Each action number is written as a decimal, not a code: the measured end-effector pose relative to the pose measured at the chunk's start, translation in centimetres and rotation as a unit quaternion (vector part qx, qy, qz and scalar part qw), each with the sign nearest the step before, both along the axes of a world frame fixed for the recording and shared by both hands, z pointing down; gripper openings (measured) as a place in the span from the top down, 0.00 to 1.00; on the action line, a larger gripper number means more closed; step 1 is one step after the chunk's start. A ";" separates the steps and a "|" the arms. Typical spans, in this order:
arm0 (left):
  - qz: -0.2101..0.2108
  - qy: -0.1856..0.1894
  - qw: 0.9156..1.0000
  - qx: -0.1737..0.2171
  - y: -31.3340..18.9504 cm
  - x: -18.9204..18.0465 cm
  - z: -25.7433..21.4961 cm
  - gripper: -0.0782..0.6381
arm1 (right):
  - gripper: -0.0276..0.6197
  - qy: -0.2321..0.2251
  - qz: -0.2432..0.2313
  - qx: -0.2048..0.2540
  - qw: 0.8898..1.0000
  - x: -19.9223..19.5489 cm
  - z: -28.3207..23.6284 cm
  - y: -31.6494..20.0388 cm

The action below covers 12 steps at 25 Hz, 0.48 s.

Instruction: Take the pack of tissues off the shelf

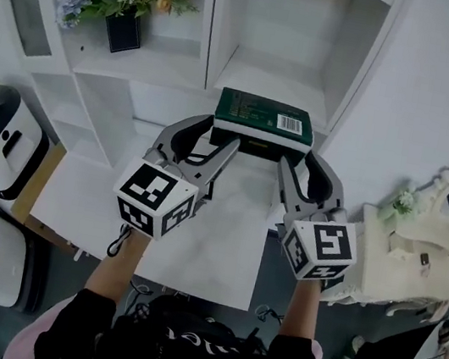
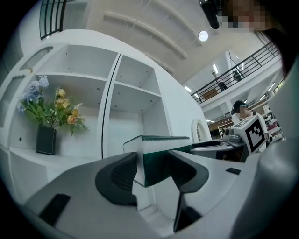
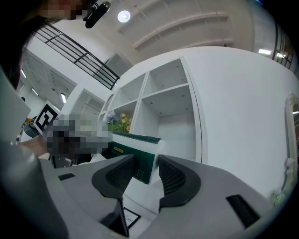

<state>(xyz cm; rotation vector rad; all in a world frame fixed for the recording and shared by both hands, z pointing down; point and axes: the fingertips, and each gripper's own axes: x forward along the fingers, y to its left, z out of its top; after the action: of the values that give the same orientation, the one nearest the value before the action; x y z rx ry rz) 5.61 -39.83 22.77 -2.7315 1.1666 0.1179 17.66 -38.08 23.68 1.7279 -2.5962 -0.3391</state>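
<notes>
Holding: your left tongs (image 1: 220, 137) and right tongs (image 1: 299, 157) each clamp one end of the pack (image 1: 263, 123), the left tongs on its left end and the right tongs on its right end.
Left tongs: closed on the pack's white-and-green corner, with both pads (image 2: 122, 173) against it.
Right tongs: closed on the opposite end, with pads (image 3: 174, 178) pressing its two faces.
Pack: green, barcode on top, level, at the front lip of the right-hand compartment of the shelf (image 1: 162, 69).
Contact with shelf board: you cannot tell.
Vase (image 1: 123, 31): dark, holding flowers, upright in the left compartment, well apart from the pack.
</notes>
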 end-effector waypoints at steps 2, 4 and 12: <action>-0.011 -0.009 1.000 0.001 1.2 -0.2 0.8 0.59 | 0.66 -0.006 -0.008 -0.011 1.000 -0.1 1.0 0.8; -0.020 -0.016 1.000 0.000 2.4 -0.3 1.9 0.59 | 0.66 -0.011 -0.015 -0.021 1.000 -0.2 2.3 1.7; -0.066 -0.042 0.996 -0.043 6.9 -0.7 8.1 0.59 | 0.66 -0.022 -0.042 -0.084 0.995 -0.8 8.9 5.4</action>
<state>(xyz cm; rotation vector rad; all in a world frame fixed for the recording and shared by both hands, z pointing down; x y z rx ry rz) 4.92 -32.95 30.87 -2.6929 1.3526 -0.0652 16.87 -32.67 32.56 1.5946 -2.6467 -0.0807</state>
